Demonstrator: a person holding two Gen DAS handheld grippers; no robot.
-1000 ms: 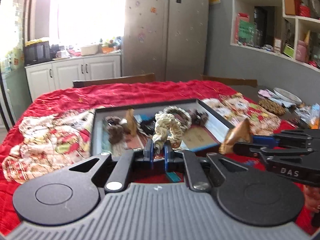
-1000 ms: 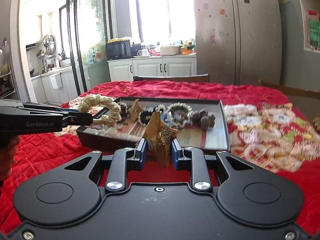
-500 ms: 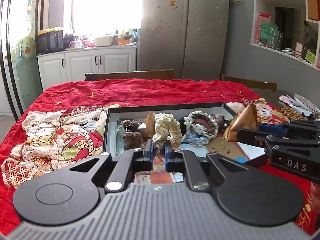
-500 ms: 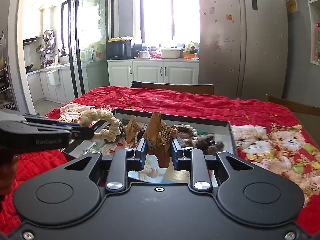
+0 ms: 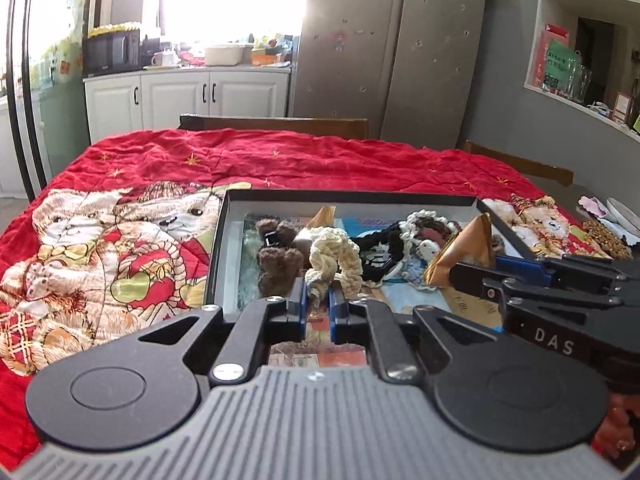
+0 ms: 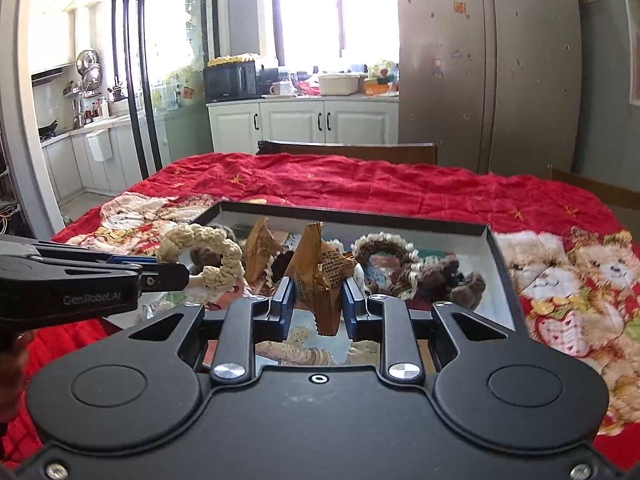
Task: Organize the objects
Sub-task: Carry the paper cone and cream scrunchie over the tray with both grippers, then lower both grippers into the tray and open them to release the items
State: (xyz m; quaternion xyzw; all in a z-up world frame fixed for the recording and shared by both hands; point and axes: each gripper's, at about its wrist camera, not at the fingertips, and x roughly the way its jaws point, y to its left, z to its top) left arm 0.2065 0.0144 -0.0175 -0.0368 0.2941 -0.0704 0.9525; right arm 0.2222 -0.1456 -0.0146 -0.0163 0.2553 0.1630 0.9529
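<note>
Left tongs [image 5: 318,300] pinch a ruffled cream scrunchie [image 5: 334,258].

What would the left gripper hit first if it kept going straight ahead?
Probably the brown plush in the tray, just past the cream scrunchie that the left gripper holds; depth is hard to judge.

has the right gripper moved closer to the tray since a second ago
Yes. In the right wrist view the tray now looms larger and lower, its near edge hidden under the right gripper, which holds the gold wrapper above it.
</note>
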